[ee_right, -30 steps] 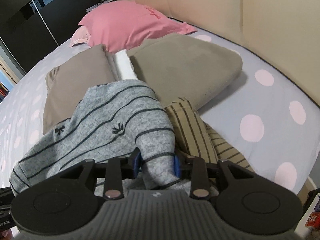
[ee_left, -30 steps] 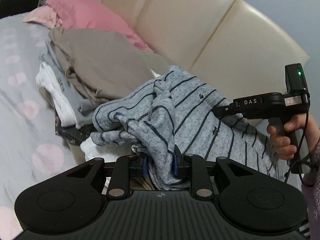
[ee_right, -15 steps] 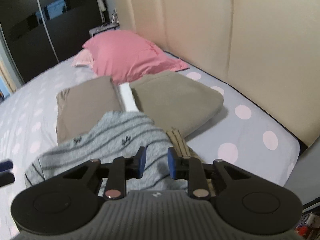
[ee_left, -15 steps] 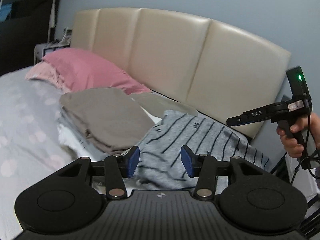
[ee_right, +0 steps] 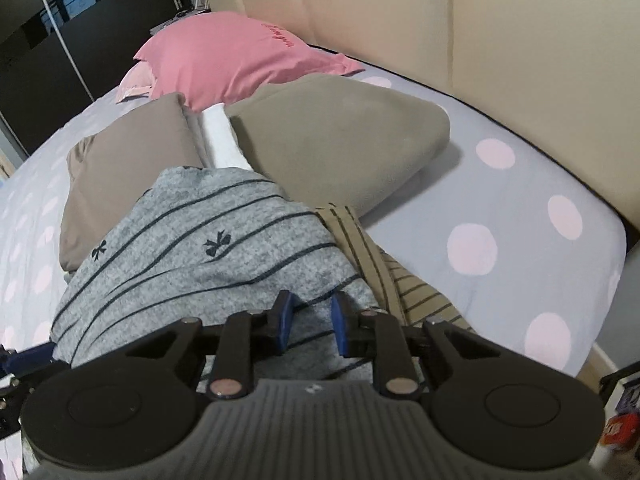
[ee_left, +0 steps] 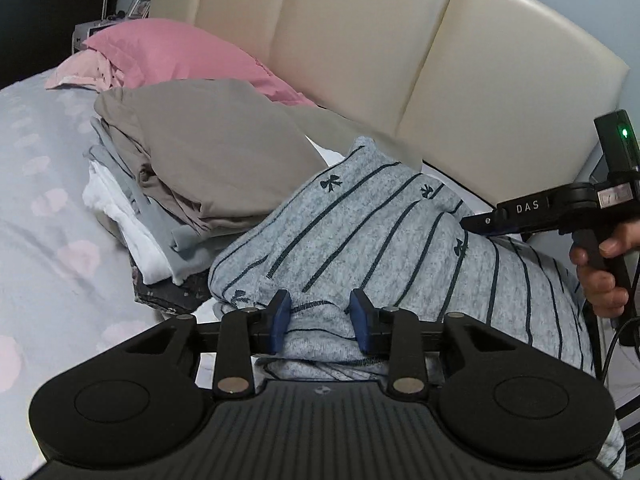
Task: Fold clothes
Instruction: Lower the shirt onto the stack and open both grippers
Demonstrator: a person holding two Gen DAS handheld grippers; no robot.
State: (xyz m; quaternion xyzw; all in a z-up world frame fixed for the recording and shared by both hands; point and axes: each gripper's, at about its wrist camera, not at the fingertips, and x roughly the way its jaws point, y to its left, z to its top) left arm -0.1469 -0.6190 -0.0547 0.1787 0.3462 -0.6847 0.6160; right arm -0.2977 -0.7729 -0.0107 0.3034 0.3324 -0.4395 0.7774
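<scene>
left gripper (ee_left: 320, 316): jaws closing on grey striped garment (ee_left: 380, 240) | right gripper (ee_right: 308, 322): jaws closing on same garment

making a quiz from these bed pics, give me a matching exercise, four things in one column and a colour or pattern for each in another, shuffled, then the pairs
Things:
1. pillow
2. top
3. headboard
4. sheet

Looks:
A. cream, padded panels
B. grey with dark stripes and small bows
C. plain pink
D. pale grey with pink dots

Pairs: 1-C, 2-B, 3-A, 4-D
</scene>
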